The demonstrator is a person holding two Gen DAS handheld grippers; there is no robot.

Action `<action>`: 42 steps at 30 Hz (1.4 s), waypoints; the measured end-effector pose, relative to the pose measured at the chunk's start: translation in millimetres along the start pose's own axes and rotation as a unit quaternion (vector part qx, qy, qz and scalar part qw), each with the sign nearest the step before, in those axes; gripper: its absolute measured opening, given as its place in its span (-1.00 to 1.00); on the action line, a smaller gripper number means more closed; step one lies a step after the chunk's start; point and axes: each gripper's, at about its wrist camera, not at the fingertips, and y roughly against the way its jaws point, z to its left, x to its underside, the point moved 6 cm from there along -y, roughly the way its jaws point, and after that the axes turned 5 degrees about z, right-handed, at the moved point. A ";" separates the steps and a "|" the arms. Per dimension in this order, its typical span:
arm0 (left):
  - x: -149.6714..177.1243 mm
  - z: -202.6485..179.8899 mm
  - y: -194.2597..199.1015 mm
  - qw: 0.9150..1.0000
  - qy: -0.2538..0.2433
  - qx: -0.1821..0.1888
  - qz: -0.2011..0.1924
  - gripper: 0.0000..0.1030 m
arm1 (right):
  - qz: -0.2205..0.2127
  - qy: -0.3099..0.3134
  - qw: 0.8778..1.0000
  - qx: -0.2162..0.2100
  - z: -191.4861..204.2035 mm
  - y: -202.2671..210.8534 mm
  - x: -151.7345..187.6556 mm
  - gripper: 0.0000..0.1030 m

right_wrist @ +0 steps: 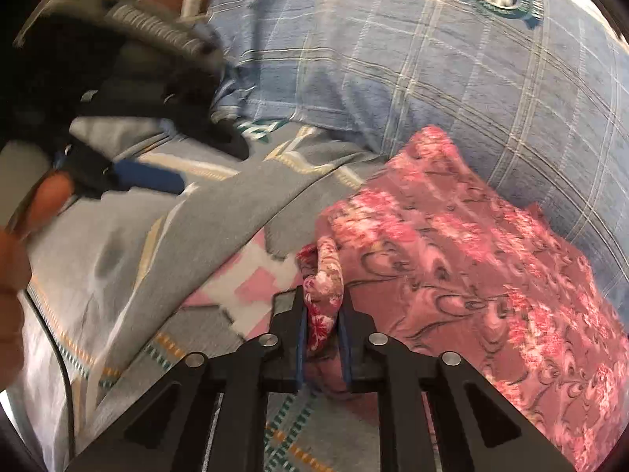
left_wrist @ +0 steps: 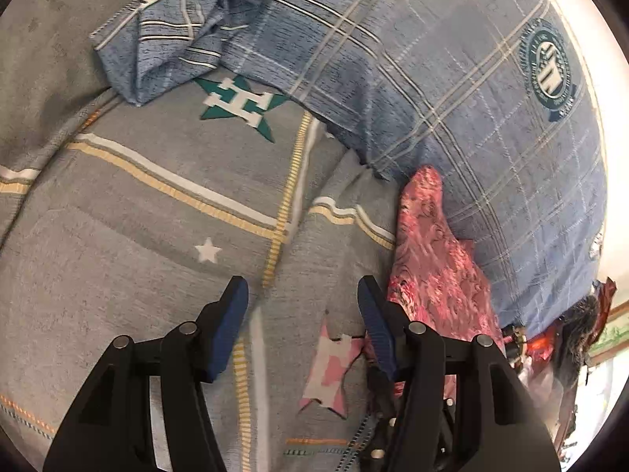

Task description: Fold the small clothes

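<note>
A pink-red floral cloth (right_wrist: 471,259) lies on the grey bedsheet (right_wrist: 220,212), against a blue plaid pillow. My right gripper (right_wrist: 322,314) is shut on a bunched edge of this cloth at its left side. In the left wrist view the same cloth (left_wrist: 432,259) lies to the right of my left gripper (left_wrist: 302,299), which is open and empty just above the grey bedsheet (left_wrist: 137,244). The left gripper also shows, blurred, at the left of the right wrist view (right_wrist: 149,175).
A large blue plaid pillow (left_wrist: 452,78) lies behind the cloth. A smaller blue plaid pillowcase (left_wrist: 173,39) is crumpled at the top left. A pink and white star print (left_wrist: 330,369) is on the sheet. Clutter (left_wrist: 570,334) stands past the bed's right edge.
</note>
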 end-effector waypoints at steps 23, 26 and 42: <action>-13.3 -140.1 -116.1 0.973 -0.080 0.068 0.208 -0.60 | -0.083 -0.148 0.982 -0.089 -66.4 58.1 16.1 -0.81; -12.9 -148.8 -107.5 0.975 -0.090 0.061 0.195 -0.73 | -0.092 -0.168 0.977 -0.098 -77.6 64.7 18.2 -0.81; 45.5 -271.4 -84.8 0.971 -0.181 0.026 0.153 -0.74 | -0.155 -0.288 0.937 -0.119 -169.6 139.5 69.4 -0.81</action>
